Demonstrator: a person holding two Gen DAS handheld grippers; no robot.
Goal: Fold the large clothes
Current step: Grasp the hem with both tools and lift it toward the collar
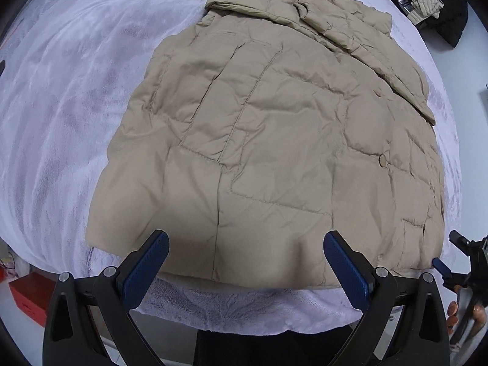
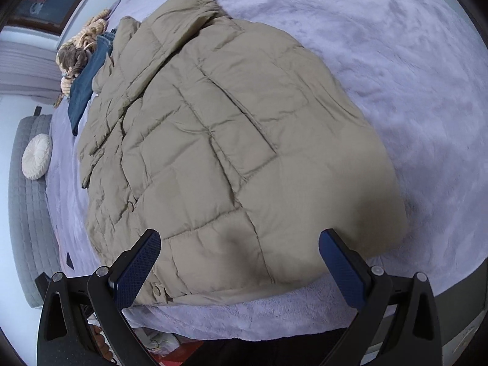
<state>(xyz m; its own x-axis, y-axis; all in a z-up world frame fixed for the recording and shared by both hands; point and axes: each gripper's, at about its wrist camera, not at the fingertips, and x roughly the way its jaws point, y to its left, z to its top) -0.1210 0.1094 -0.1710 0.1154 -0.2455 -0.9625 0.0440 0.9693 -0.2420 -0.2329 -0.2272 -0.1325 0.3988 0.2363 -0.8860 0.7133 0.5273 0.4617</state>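
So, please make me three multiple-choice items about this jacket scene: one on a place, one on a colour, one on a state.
1. Where does the blue denim garment lie?
A. On the jacket's hem
B. Beyond the jacket's collar end
C. Between the tongs

2. What colour is the quilted jacket?
A. Beige
B. Red
C. Black

3. How do both tongs stand?
A. Shut on the hem
B. Shut on a sleeve
C. Open, holding nothing

Answers:
1 B: the denim garment sits past the collar end of the jacket, on the fleece blanket.
2 A: the whole jacket is beige.
3 C: the left tongs and the right tongs have wide-apart fingers over the hem, gripping nothing.
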